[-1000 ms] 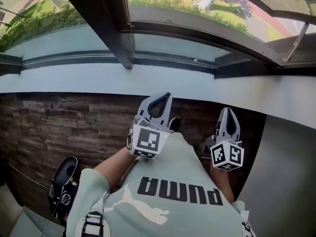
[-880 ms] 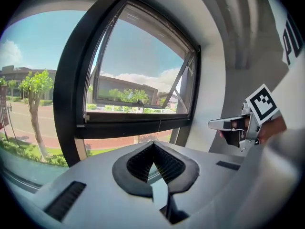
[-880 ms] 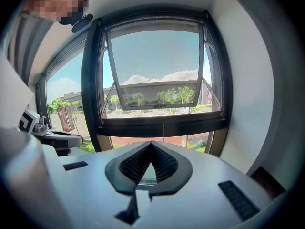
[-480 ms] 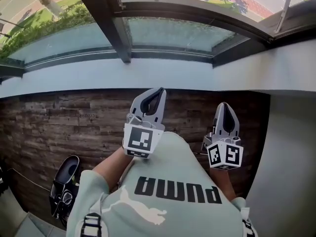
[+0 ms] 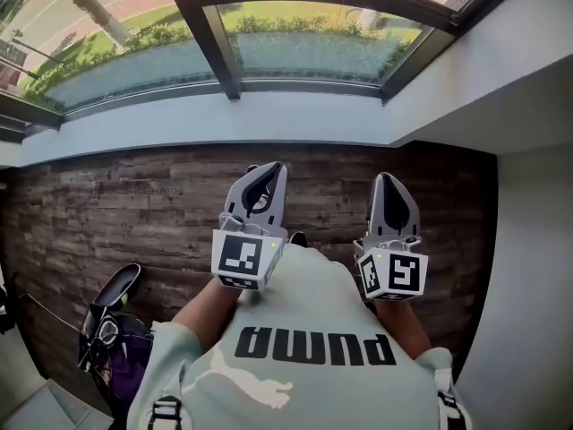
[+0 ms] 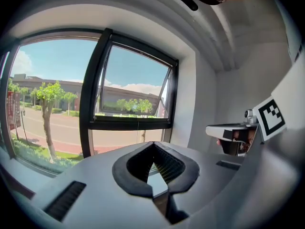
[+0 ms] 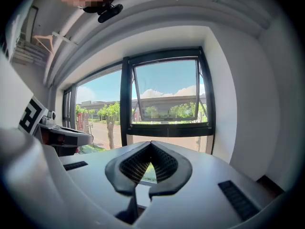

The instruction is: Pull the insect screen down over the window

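Window point(image 5: 313, 56), ahead of left gripper point(image 5: 267, 168), right gripper point(image 5: 388, 179)

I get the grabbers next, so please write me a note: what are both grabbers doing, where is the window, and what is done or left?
Left gripper: shut, empty, pointing at the window, not touching it.
Right gripper: shut, empty, level beside the left one.
Done: nothing that shows. No screen covers the glass, and I can't spot its pull.
Left: probably reach toward the frame, find the screen's pull, grip it, draw it down.
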{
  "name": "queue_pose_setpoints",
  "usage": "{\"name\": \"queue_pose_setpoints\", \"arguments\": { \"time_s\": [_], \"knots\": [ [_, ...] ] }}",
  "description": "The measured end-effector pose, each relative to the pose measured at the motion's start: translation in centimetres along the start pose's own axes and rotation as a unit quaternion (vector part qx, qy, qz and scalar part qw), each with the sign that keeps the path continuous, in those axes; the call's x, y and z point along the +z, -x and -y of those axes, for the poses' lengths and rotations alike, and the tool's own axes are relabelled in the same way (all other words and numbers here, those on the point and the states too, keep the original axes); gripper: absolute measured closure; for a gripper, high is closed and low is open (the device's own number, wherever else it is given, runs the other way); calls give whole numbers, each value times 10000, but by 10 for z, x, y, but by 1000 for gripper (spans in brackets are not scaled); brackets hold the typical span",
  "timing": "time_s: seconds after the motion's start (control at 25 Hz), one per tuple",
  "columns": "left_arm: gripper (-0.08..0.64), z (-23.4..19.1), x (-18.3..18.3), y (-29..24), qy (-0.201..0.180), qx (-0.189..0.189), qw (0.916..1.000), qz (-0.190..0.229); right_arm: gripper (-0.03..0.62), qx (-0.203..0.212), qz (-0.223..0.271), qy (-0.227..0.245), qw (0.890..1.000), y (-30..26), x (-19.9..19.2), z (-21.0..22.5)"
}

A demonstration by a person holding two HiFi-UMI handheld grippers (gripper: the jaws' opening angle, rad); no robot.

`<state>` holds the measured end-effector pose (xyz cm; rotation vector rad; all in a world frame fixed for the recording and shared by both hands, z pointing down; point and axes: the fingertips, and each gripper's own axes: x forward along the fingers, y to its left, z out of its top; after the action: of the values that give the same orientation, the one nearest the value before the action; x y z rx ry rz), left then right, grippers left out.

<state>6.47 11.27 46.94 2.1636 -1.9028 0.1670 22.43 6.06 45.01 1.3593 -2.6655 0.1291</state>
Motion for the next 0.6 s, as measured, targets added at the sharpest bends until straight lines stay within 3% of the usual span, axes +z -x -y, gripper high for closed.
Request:
{"name": "queue_pose_setpoints", "arguments": {
  "time_s": [0.2, 0.4, 0.6],
  "knots": [
    [548, 21, 14, 57, 103, 147, 9997, 176, 584, 72, 35, -27, 10000, 52, 7, -16],
    [548, 25, 6, 96, -44, 229, 9994, 272, 584, 36, 180, 22, 9998, 86, 6, -33],
    [548, 20, 2, 138, -153, -53, 9995, 266, 584, -278, 197, -83, 9994, 124, 7, -70]
  ]
}}
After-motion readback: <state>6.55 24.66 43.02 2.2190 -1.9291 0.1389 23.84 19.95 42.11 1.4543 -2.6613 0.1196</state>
